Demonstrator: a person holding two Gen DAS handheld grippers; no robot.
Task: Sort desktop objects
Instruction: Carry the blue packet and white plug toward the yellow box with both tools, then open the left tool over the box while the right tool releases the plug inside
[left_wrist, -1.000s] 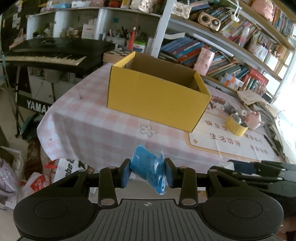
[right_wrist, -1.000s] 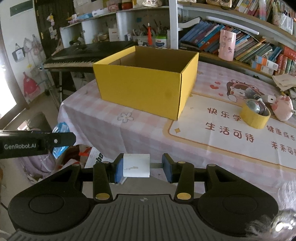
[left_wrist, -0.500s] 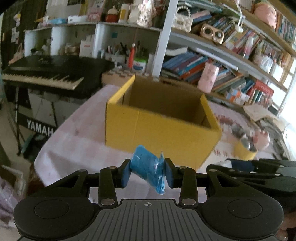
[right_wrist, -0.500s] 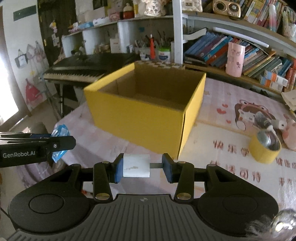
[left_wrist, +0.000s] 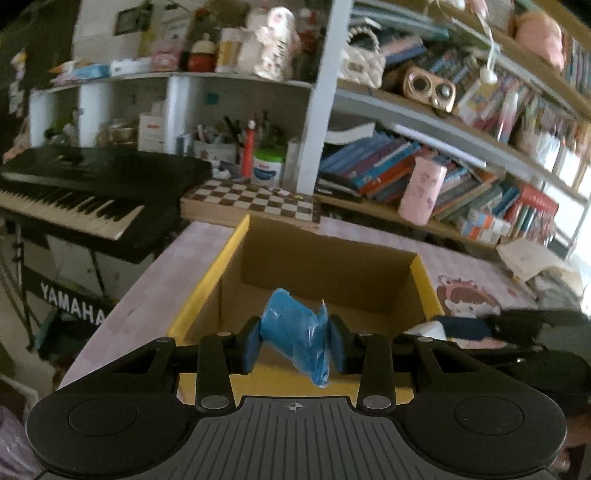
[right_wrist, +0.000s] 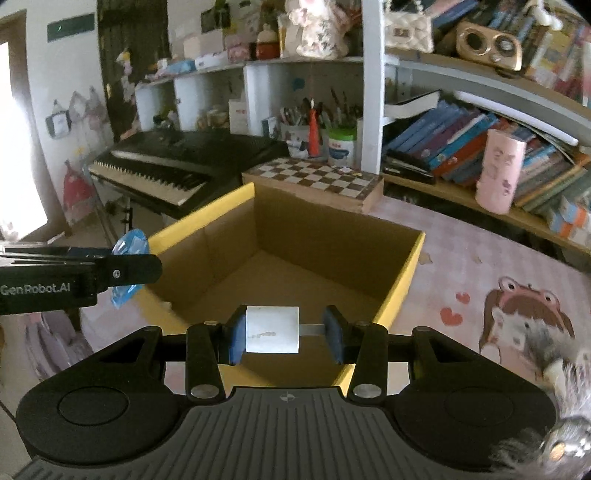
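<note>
Pink-clothed bench (right_wrist: 480, 266) before crowded bookshelves, open yellow cardboard box (right_wrist: 400, 280) on it; left claw (left_wrist: 294, 343) clamped on blue plastic packet (left_wrist: 295, 339) — right claw (right_wrist: 283, 334) pinching white block (right_wrist: 272, 334), both above the box.

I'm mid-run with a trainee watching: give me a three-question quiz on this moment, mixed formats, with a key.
1. True or false: the yellow cardboard box already has several items lying on its floor.
2. Multiple choice: what does the left gripper hold? A) a roll of tape B) a blue plastic-wrapped packet C) nothing
3. Fill in: the white block in the right gripper touches only the ____ finger; a thin metal strip spans the gap to the other.

Key: 1 false, the visible floor is bare. 2 B. 3 left.
</note>
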